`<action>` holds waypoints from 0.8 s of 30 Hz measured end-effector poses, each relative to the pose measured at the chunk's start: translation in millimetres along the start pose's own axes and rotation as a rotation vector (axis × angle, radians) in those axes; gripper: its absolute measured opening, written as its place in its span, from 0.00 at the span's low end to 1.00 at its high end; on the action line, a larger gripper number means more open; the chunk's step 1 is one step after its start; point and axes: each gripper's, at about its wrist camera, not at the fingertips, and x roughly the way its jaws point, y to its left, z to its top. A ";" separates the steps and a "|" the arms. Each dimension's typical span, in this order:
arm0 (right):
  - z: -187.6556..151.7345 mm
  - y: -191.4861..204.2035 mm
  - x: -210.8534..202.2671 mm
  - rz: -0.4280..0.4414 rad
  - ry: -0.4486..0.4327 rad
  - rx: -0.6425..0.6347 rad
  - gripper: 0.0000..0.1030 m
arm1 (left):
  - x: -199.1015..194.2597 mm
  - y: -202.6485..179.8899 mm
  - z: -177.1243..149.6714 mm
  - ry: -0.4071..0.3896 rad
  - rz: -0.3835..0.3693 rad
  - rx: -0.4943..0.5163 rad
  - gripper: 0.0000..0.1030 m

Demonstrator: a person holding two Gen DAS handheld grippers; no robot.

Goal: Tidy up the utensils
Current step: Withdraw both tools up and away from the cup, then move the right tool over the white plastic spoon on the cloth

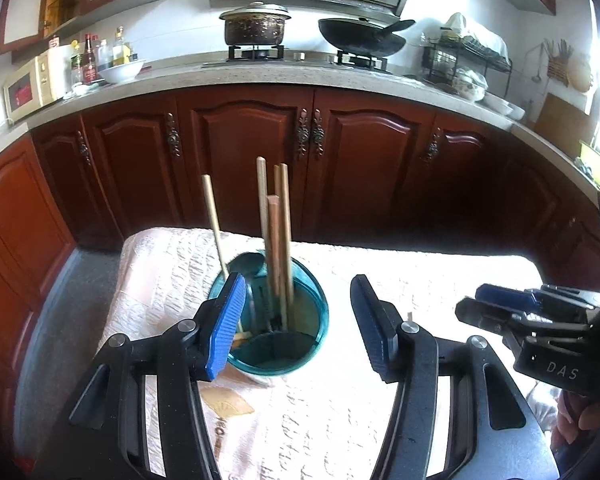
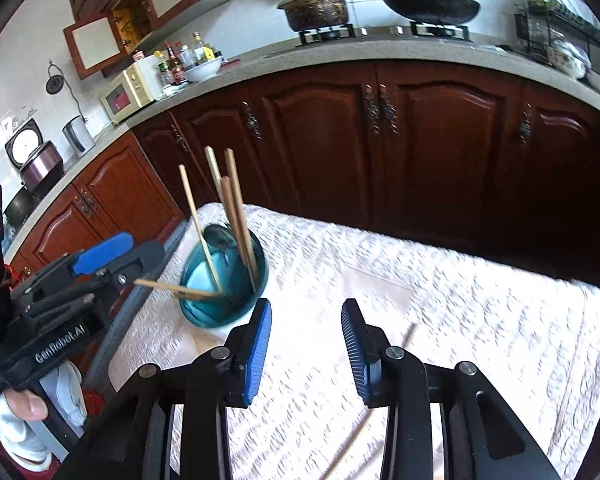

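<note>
Teal cup (image 1: 300, 344) of chopsticks (image 1: 278, 240) sits just beyond the left gripper's (image 1: 298, 300) fingers — spread wide, empty.

right gripper (image 2: 306, 338): empty, jaws apart | teal cup (image 2: 224, 280): holds upright chopsticks (image 2: 236, 216) | tablecloth (image 2: 460, 300)

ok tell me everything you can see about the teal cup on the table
The teal cup is a round, see-through container, plastic or glass by its look, standing upright on the pale patterned tablecloth. It holds several wooden chopsticks standing or leaning at different angles, plus a dark spoon. The left tongs are open around it, not touching.
</note>
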 end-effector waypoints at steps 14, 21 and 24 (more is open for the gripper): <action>-96.0 -73.8 33.8 -0.083 0.206 0.128 0.36 | 3.7 -30.6 -27.3 0.060 -0.052 0.046 0.53; -135.6 -94.8 56.9 -0.077 0.298 0.197 0.36 | 16.5 -36.8 -39.9 0.104 -0.060 0.054 0.53; -141.9 -95.6 60.7 -0.069 0.308 0.214 0.36 | 20.1 -36.6 -42.4 0.113 -0.057 0.051 0.53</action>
